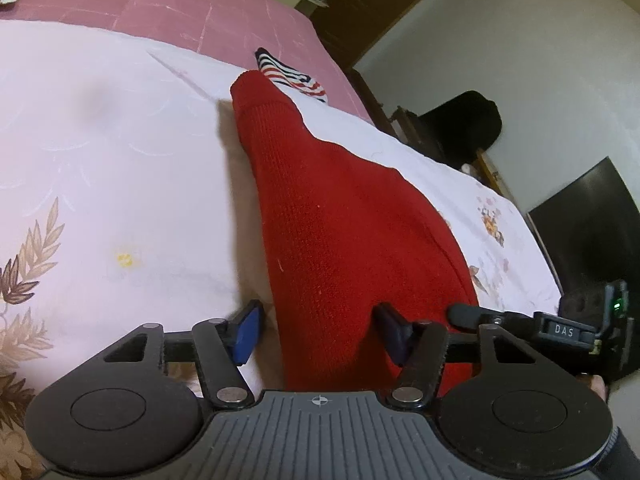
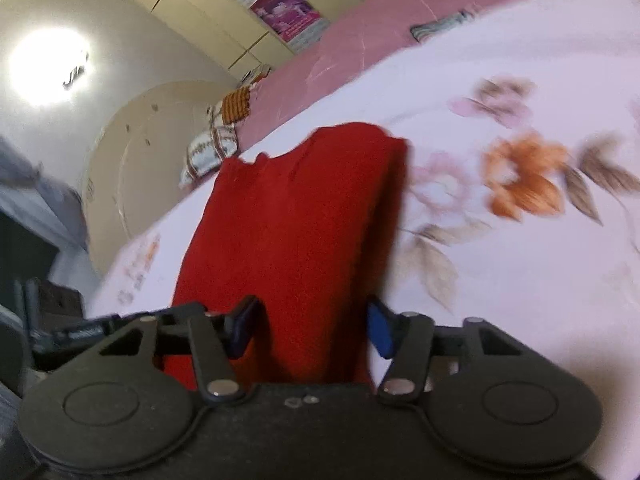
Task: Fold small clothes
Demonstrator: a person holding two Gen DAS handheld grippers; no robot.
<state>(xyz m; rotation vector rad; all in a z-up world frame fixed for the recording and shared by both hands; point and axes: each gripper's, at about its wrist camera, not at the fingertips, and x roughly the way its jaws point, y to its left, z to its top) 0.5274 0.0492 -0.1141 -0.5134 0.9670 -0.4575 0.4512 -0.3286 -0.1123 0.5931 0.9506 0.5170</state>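
So I'm looking down both wrist cams right now and the red knit garment point(image 1: 344, 216) is lying on the white floral bedsheet point(image 1: 112, 152), stretched away from me like a long folded strip. In the left view it's narrowing toward a cuff-like end far up the bed, and just behind that end a striped piece of clothing point(image 1: 292, 74) is sitting at the border of the sheet and the pink bedspread point(image 1: 208, 12).

My left gripper point(image 1: 324, 336) is sitting over the near end of the red knit. Its jaws are standing apart: the left blue pad is out on the bare sheet beside the fabric edge, the right pad is resting on top of the red cloth. Nothing's being pinched from what I'm seeing, so I'm calling it released. The other gripper's fingers are poking into this view at the right.

Right gripper point(image 2: 314, 330) is doing pretty much the same, though that view is blurry. The red garment point(image 2: 296, 216) is running between its fingers, the pads are standing off either side of the strip, and I'm not seeing them squeezing it, so also released. Orange and pink flowers on the sheet point(image 2: 524, 176) are showing just right of the cloth.
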